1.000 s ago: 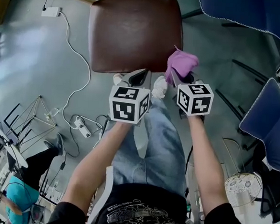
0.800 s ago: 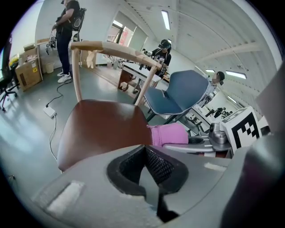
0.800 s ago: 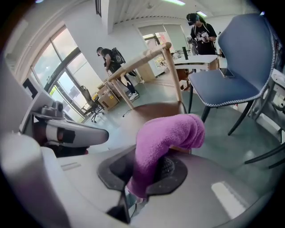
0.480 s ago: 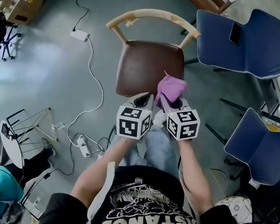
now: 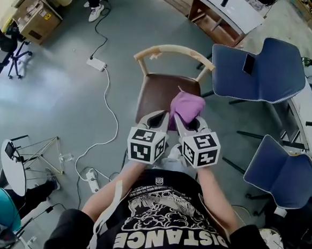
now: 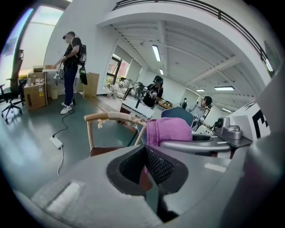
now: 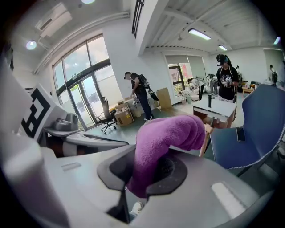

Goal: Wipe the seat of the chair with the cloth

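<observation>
Hovering at frame centre, right gripper (image 5: 182, 119) clamps the purple cloth (image 5: 187, 104) over the chair seat's (image 5: 156, 92) right side; left gripper (image 5: 157, 117) sits pinched together, empty.

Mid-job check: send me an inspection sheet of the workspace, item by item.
Surface: brown chair seat, bare where it shows.
Job's things: purple cloth, bunched, clamped in the right tongs, over the seat's front right.
Clutter: nothing seen on the seat.
Grippers: left gripper tongs shut, empty; right gripper shut on the cloth.
Cables: white power strip and its white cable on the floor, left of the chair.
Surroundings: blue chair and another on the right; cardboard boxes; person standing farther off.
</observation>
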Available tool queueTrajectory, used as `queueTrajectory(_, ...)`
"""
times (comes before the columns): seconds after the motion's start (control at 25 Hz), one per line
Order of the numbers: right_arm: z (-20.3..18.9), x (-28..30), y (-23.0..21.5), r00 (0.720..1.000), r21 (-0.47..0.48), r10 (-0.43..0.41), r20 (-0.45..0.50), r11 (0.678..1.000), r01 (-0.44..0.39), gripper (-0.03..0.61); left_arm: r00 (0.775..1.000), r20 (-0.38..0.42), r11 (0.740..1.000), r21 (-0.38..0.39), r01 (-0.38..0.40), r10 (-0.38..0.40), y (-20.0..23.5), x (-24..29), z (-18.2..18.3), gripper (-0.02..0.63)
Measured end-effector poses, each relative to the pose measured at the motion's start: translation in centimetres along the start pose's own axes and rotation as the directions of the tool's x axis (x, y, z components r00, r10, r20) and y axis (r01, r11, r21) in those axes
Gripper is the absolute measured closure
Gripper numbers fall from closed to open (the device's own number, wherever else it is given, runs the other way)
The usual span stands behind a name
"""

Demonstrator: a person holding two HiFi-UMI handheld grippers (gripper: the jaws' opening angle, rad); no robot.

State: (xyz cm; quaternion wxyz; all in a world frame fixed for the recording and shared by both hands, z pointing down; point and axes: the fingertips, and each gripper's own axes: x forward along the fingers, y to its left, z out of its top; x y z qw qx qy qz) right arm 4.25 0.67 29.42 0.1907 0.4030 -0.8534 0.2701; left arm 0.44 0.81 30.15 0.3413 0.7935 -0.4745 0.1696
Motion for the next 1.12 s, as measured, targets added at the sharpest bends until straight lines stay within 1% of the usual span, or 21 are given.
queueTrajectory(0.2,2.0,-0.8,0.9,0.998,-0.052,-0.04,0.048,0.998,0.043,0.518,0.998,0.057,1.0,0.027,0.009,-0.01,-0.3,-1.6,2.1,0.62)
queueTrajectory(0.32,2.4,-1.0,1.3,0.997,-0.055,-0.049,0.063,0.997,0.053,0.518,0.997,0.076,0.999,0.045,0.01,-0.014,-0.4,-2.1,2.6,0.62)
queueTrajectory(0.56,2.3,-1.1,1.8,0.996,-0.06,-0.057,0.068,0.996,0.061,0.518,0.997,0.073,0.998,0.065,0.017,-0.022,-0.3,-2.0,2.7,0.62)
queueTrajectory(1.12,2.1,-0.9,2.0,0.997,-0.063,-0.056,0.06,0.996,0.059,0.518,0.997,0.064,0.998,0.063,0.03,-0.034,-0.4,-1.9,2.2,0.62)
